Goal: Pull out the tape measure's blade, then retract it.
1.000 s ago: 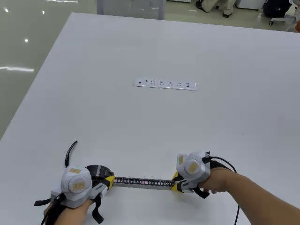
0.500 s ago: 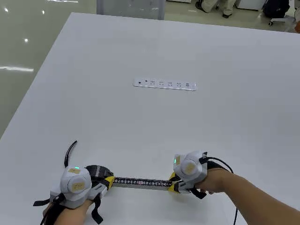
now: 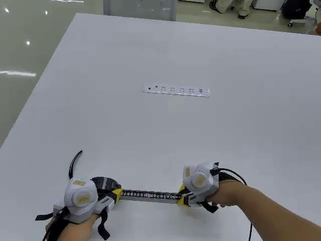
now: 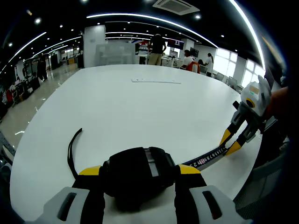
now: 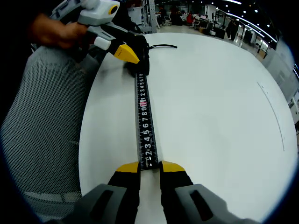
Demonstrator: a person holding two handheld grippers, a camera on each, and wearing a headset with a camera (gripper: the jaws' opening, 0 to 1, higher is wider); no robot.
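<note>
White table [image 3: 165, 130], glossy floor [image 3: 27, 47], perhaps office.

I am working in a big open office hall. I am using a wide white worktop [image 3: 100, 100] with a white power strip [image 3: 176, 90] lying on it. Long light strips [image 4: 140, 16] are shining across the ceiling beside an air vent [image 4: 175, 5]. The grey floor [image 3: 25, 50] is gleaming. Far off, people [image 4: 157, 46] are standing and sitting, and a mesh chair [image 5: 42, 116] is sitting next to me.
</note>
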